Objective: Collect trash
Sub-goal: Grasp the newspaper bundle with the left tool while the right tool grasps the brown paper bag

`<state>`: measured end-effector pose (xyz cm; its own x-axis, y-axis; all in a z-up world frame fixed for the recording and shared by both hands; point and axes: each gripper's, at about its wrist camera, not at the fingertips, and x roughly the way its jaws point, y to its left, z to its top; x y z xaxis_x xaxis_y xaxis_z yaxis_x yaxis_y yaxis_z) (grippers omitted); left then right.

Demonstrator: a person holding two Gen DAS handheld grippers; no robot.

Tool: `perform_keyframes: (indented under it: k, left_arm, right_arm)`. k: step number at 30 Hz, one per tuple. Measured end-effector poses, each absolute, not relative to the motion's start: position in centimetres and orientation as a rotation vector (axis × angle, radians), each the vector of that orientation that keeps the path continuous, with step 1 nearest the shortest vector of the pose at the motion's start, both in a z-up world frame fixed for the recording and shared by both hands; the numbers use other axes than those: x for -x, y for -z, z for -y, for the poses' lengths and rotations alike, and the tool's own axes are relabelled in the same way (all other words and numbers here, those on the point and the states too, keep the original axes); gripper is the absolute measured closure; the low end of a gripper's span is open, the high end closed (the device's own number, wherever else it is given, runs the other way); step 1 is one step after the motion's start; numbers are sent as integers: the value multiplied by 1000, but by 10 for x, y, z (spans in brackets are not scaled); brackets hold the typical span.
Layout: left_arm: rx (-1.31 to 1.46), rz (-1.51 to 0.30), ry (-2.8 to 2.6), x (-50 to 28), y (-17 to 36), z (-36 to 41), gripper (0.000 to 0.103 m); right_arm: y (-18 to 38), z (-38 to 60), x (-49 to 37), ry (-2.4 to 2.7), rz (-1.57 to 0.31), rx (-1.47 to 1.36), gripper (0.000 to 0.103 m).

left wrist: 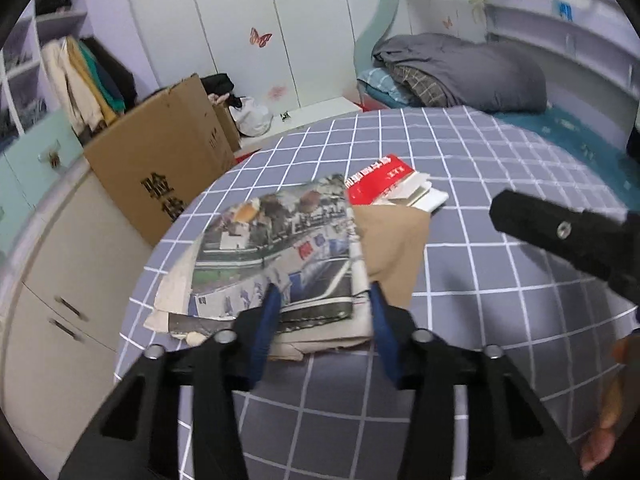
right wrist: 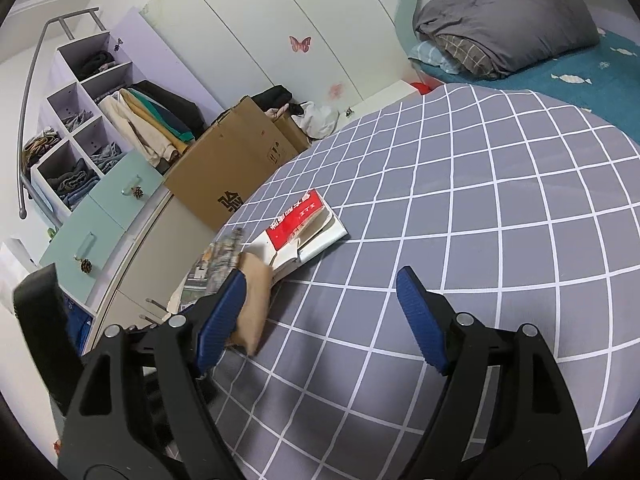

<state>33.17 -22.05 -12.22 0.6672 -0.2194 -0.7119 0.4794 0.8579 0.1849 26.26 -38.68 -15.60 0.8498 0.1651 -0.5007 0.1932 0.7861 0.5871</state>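
Note:
A stack of old newspapers (left wrist: 276, 240) lies near the left edge of the grid-patterned table (left wrist: 480, 184), with a brown paper envelope (left wrist: 394, 240) under its right side and a red-and-white booklet (left wrist: 384, 186) behind it. My left gripper (left wrist: 322, 290) has its blue fingers on either side of the stack's near edge, partly closed around it. My right gripper (right wrist: 320, 284) is open and empty just right of the papers; its left finger (right wrist: 222, 312) is beside the envelope (right wrist: 252, 304). The booklet (right wrist: 304, 228) and newspapers (right wrist: 216, 260) show in the right wrist view.
A cardboard box (left wrist: 160, 160) stands against the table's left edge, with drawers (right wrist: 108, 216) and a clothes shelf (right wrist: 80, 128) beyond. A bed with a grey duvet (left wrist: 460, 72) lies behind the table. The right gripper's body (left wrist: 568, 236) shows at the right of the left wrist view.

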Motion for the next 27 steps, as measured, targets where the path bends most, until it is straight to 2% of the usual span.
perform_keyframes:
  k: [8,21,22,24,25,27]
  left_arm:
    - [-181,-728,441,-319,101,171,86]
    - [-20,-643,392,-292,82,105,95]
    - [-8,-634,392,-289,80,99,96]
    - [2,-617,392,-285,77,91,96]
    - [3,-613,391,-284,75,88,96]
    - [18,-595,384,-280,72,79,97]
  right_arm:
    - [158,383,-268,-8,-600,-667,27]
    - [151,338,-320,-90,-718,-629,27]
    - [151,337,-323,-87,-725,-625,29]
    - [154,333,-330,-76,-745,-613,44]
    - [155,331,-334,-84,-759,-606,66]
    - [155,328,-335,-87,-770,-591,77]
